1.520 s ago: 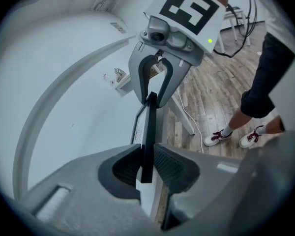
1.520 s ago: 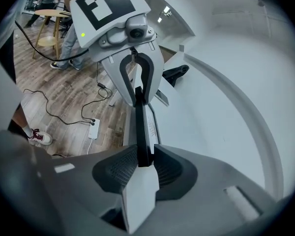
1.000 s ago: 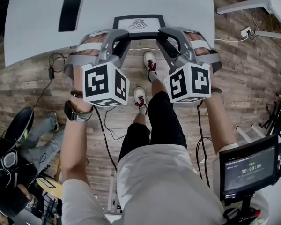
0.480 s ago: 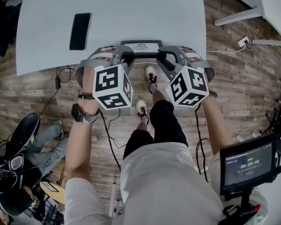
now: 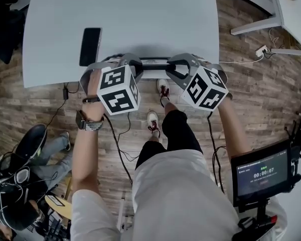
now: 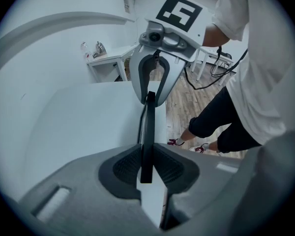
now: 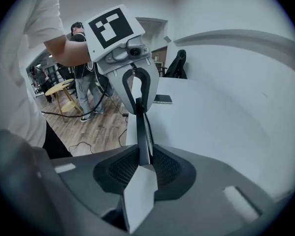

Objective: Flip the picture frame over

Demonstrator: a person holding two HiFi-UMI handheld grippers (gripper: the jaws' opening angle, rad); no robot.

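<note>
The black picture frame (image 5: pixel 153 61) stands nearly on edge over the white table's (image 5: pixel 140 14) near edge, and its face is hidden from the head view. My left gripper (image 5: pixel 136 67) is shut on the frame's left end. My right gripper (image 5: pixel 171 68) clamps the right end, and its jaws are closing a little tighter. In the left gripper view the frame (image 6: pixel 147 132) runs edge-on from my left gripper (image 6: pixel 146 170) to the right gripper (image 6: pixel 155 82). In the right gripper view the frame (image 7: pixel 142 129) is pinched in my right gripper (image 7: pixel 144 167), with the left gripper (image 7: pixel 135 85) at its far end.
A black phone (image 5: pixel 90 46) lies on the table left of the left gripper and shows as the phone (image 7: pixel 162 99) in the right gripper view. The person's legs and shoes (image 5: pixel 162 90) stand below the table edge. A timer screen (image 5: pixel 263 173) is at lower right, with cables on the wood floor.
The frame has turned from lying face up, its picture showing, to standing nearly edge-on. Both grippers have rolled with it, their marker cubes tipping outward, and kept their hold.
</note>
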